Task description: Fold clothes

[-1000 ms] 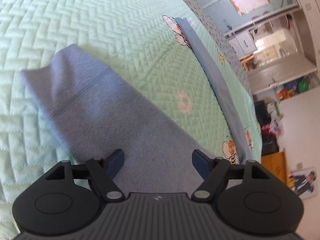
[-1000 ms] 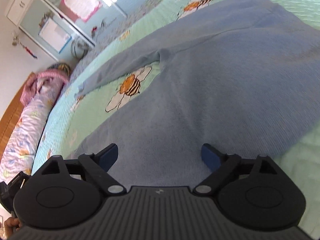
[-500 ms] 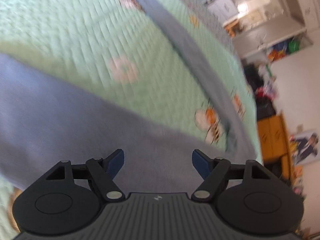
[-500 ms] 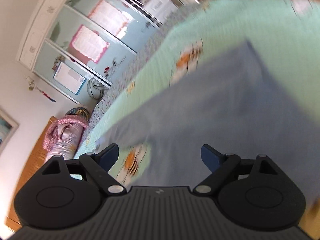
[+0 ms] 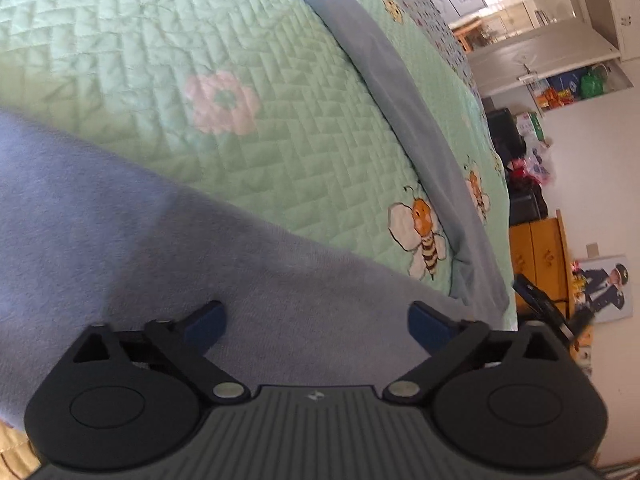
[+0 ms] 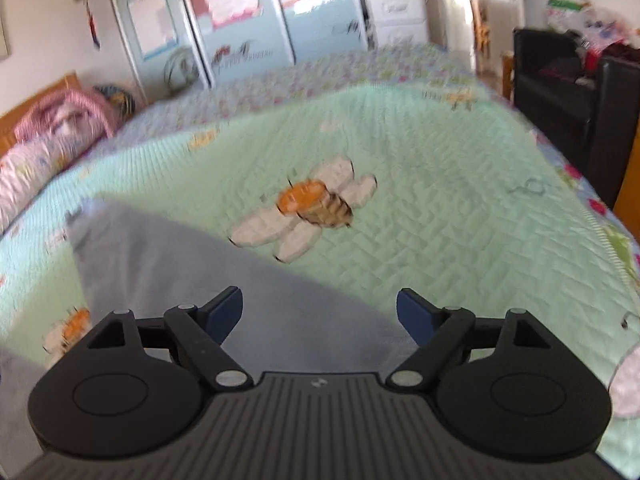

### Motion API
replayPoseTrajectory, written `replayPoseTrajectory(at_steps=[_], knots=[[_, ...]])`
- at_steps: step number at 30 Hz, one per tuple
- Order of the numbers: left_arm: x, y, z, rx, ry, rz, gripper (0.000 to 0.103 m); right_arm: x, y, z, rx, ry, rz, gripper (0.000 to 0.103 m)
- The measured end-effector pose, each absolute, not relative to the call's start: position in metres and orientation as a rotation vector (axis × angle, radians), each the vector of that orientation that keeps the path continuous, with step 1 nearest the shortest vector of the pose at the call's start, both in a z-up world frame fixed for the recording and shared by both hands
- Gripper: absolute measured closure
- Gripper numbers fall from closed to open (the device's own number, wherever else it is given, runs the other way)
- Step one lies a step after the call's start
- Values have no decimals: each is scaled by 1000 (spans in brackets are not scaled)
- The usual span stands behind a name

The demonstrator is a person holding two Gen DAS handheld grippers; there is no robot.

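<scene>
Beneath both grippers' parted jaws, left opening, right closing, lies the blue garment [image 5: 200, 264], ungripped.

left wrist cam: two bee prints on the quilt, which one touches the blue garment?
The smaller bee print: the long blue fabric strip overlaps its edge. The larger bee print lies on bare green quilt.

Daylight fills both views, bright and soft, with no hard shadows on the green quilt [image 5: 280, 128]. In the left wrist view the doorway [image 5: 528, 12] at the upper right burns nearly white, and the quilt stitching stays fairly crisp at centre while smearing toward the upper left. The right wrist view is blurred throughout: the bee print [image 6: 312, 204], the wardrobe doors [image 6: 240, 20] and the window glare at upper right all streak. Fisheye bending curves the bed's edges, and the corners darken.
</scene>
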State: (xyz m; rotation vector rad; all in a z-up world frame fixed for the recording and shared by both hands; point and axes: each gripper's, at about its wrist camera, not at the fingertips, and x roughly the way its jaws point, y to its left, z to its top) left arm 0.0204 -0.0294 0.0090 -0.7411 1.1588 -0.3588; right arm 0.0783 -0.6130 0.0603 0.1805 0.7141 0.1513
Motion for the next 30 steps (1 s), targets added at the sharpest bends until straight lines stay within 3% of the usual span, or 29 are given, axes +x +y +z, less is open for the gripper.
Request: replayPoseTrajectory(at_steps=[7,16,19,21,24,30], knots=[[23,-41,13,-627,1179,-364,0,114,-633,33,116,854,215,18],[24,-36,9,-684,1161,-356,0,131,-629,25,33,962,297,19],[23,-38,10,-664,1154,-359,0,133,-620,30,0,990,313,42],[22,-40,10,-650,1147,-360,0,134,-614,34,-15,1002,319,73],[21,-42,11,-630,1136,-366,0,131,-602,39,-73,1005,313,92],[20,-41,9,-640,1121,-368,0,114,-569,59,-276,939,273,95]])
